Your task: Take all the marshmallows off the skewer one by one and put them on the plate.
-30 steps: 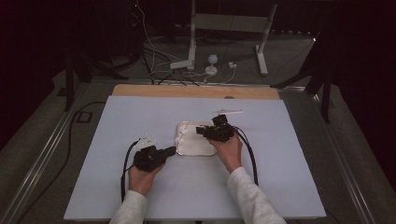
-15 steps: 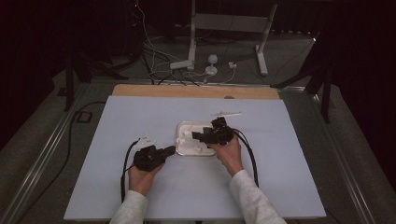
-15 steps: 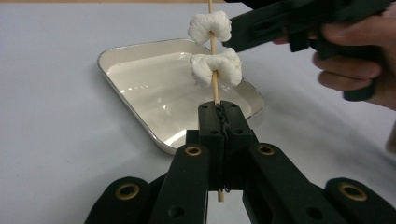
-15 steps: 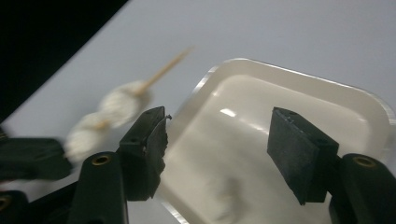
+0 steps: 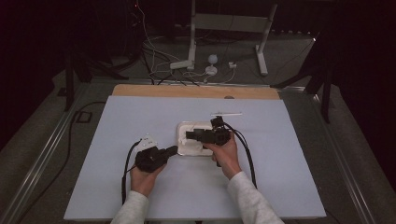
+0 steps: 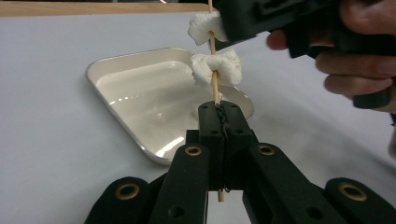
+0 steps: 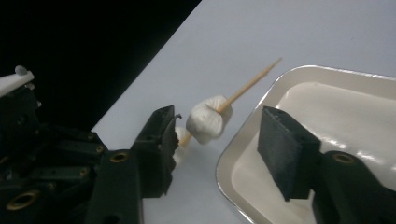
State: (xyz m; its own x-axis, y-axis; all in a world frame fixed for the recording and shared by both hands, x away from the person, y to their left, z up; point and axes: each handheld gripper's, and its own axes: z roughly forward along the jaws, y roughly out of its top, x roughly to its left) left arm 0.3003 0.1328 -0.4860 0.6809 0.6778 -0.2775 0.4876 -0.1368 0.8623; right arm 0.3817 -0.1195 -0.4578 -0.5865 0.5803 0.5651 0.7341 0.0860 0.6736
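Observation:
My left gripper is shut on the lower end of a thin wooden skewer, which it holds upright. Two white marshmallows are threaded on the skewer, a lower one and an upper one. My right gripper is open, its jaws on either side of the upper marshmallow without touching it; the skewer tip pokes out past it. In the high view the left gripper and right gripper meet at the near left edge of a white tray.
The glossy white tray lies on the pale blue tabletop and holds nothing I can see. A thin white stick lies on the table behind the tray. A wooden board edge runs along the far side, with cables and a stand on the floor beyond.
My right gripper has moved left and slightly nearer, across the tray toward the skewer. The left gripper has stayed put with the skewer.

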